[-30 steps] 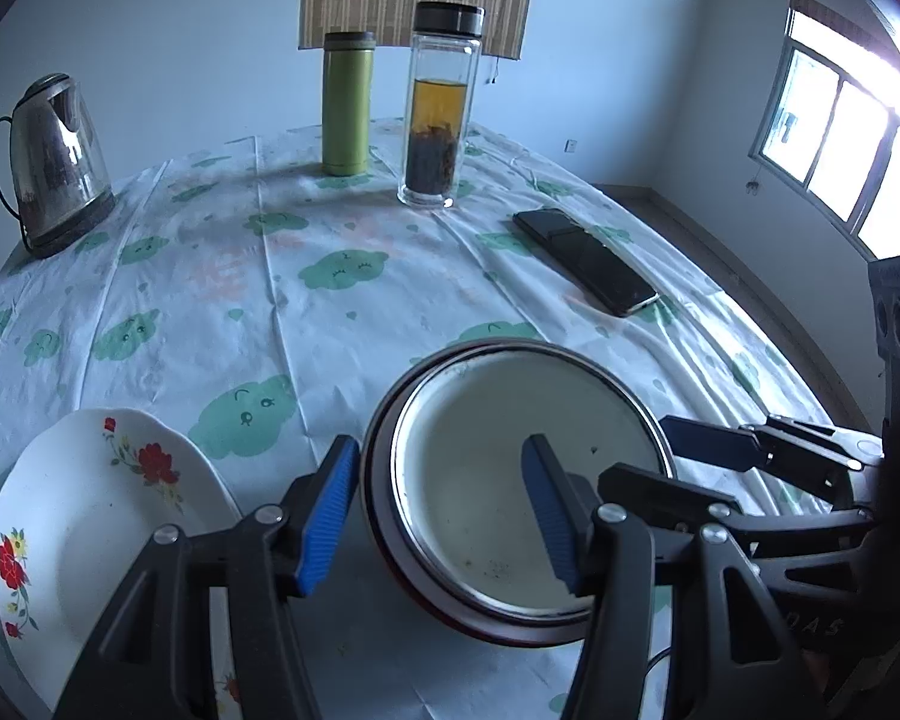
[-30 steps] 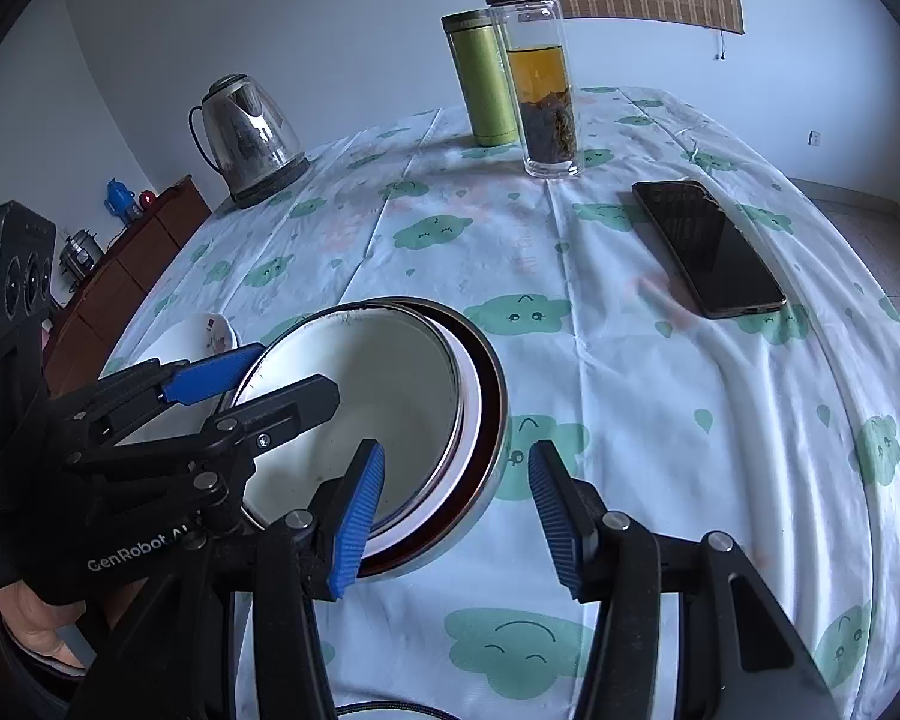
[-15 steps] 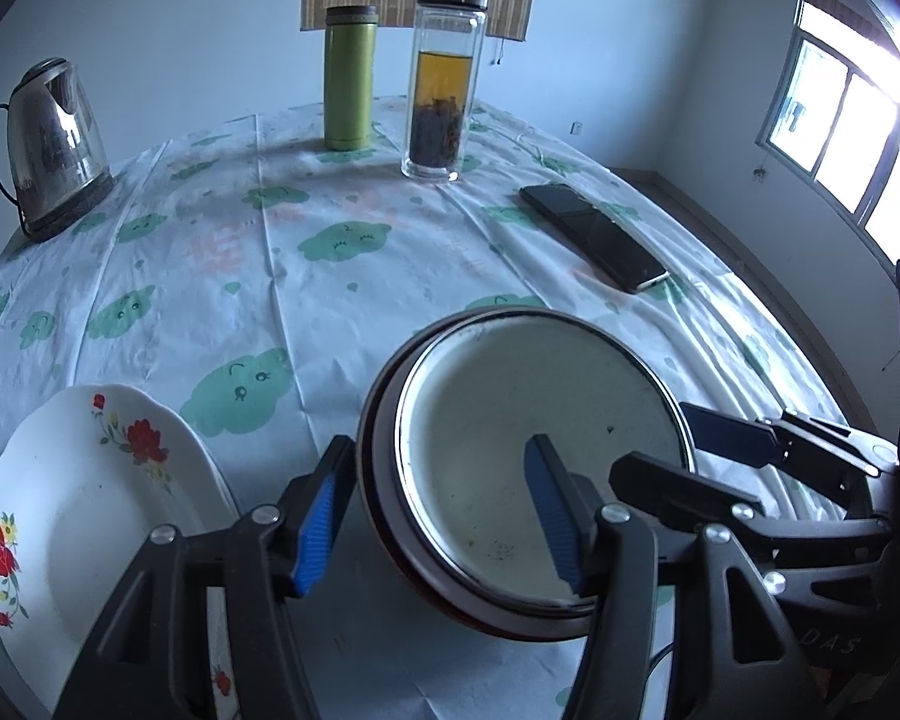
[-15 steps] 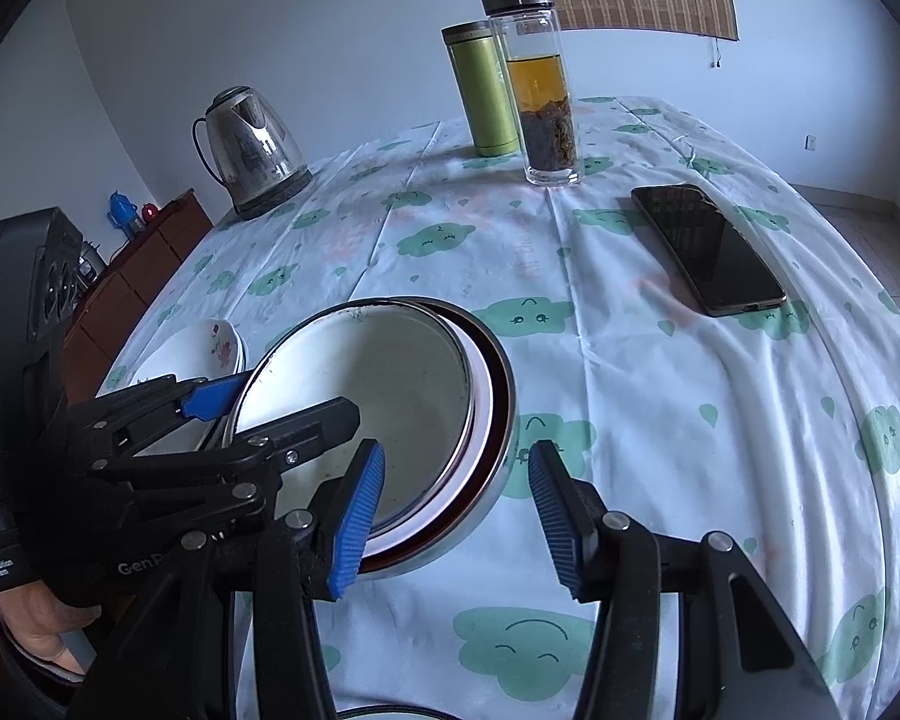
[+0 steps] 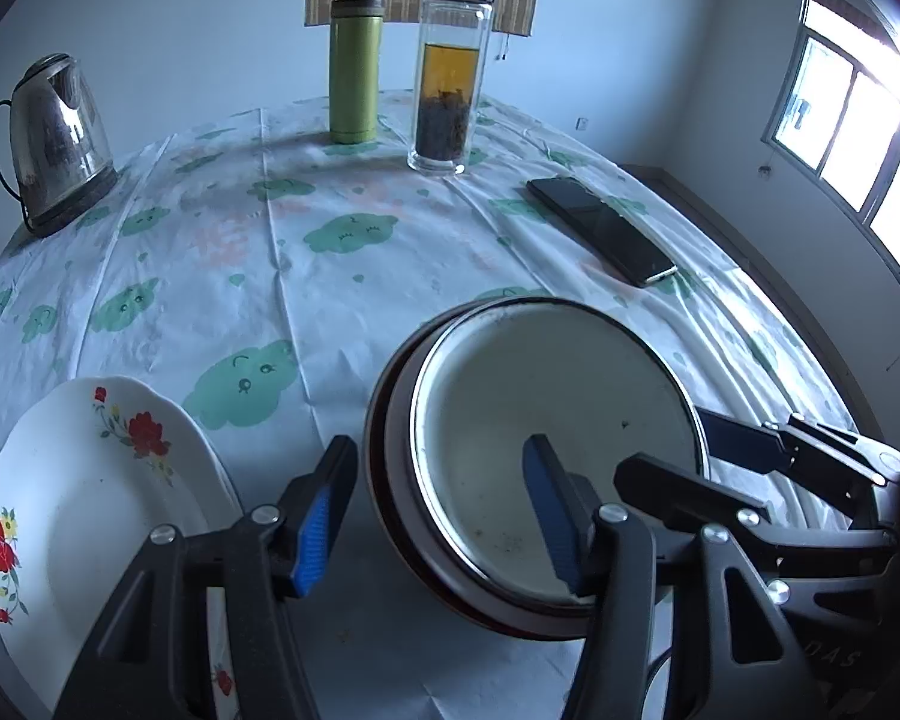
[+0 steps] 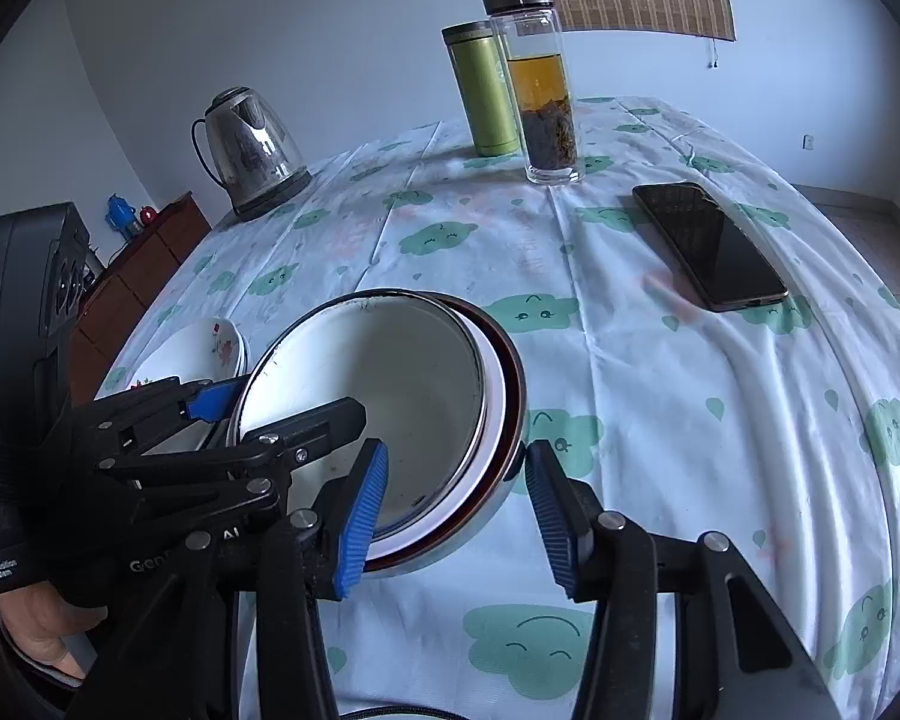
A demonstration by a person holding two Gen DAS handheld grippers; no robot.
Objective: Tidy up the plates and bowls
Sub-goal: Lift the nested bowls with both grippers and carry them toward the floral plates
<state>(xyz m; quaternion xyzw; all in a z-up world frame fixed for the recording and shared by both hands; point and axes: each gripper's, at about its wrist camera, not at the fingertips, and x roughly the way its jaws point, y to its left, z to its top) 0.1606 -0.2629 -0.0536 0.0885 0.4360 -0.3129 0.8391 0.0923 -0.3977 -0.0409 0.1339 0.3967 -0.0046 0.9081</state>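
Note:
A white enamel bowl [image 5: 546, 408] [image 6: 402, 378] sits nested in a wider bowl with a dark red rim [image 5: 390, 480] [image 6: 510, 384] on the cloud-print tablecloth. My left gripper [image 5: 439, 450] straddles the stack's left rim, one blue pad outside and one inside, with gaps showing. My right gripper [image 6: 459, 456] straddles the right rim the same way; its jaws are closing, and the outer pad stands clear of the bowl wall. A white plate with red flowers [image 5: 90, 510] [image 6: 210, 348] lies left of the bowls.
At the table's far side stand a steel kettle [image 5: 54, 138], a green flask [image 5: 354, 72] and a glass tea bottle [image 5: 450, 72]. A black phone [image 5: 600, 228] lies right of the bowls. A wooden cabinet [image 6: 138, 264] stands beyond the left edge.
The right gripper's pads have drawn slightly closer around the bowl rim. Both grippers and the bowls otherwise keep their places.

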